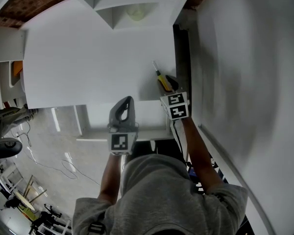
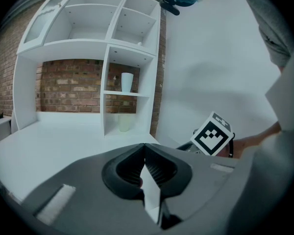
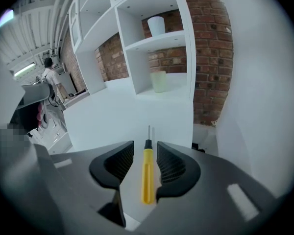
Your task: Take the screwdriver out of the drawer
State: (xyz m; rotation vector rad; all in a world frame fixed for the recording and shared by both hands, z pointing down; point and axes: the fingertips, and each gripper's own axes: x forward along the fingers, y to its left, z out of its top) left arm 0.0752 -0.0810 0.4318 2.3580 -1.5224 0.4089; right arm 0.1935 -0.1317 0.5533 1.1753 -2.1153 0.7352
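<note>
A yellow-handled screwdriver (image 1: 161, 80) (image 3: 147, 175) lies on the white countertop (image 1: 88, 62) near its right edge, its metal tip pointing away from me. My right gripper (image 1: 169, 83) (image 3: 145, 144) stands open around the handle, one jaw on each side with a gap to both pads. My left gripper (image 1: 127, 101) (image 2: 145, 147) is over the countertop's front edge, above the open white drawer (image 1: 152, 121). Its jaw tips meet, so it is shut. Only a white sliver shows behind the tips, and I cannot tell whether anything is pinched there.
A white shelf unit (image 2: 130, 58) stands at the back of the countertop, with a white cup (image 3: 156, 25) on a shelf and a pale cup (image 3: 159, 81) below it. A white wall (image 1: 245, 82) runs along the right, past a dark gap (image 1: 182, 58). A person (image 3: 51, 77) stands far left.
</note>
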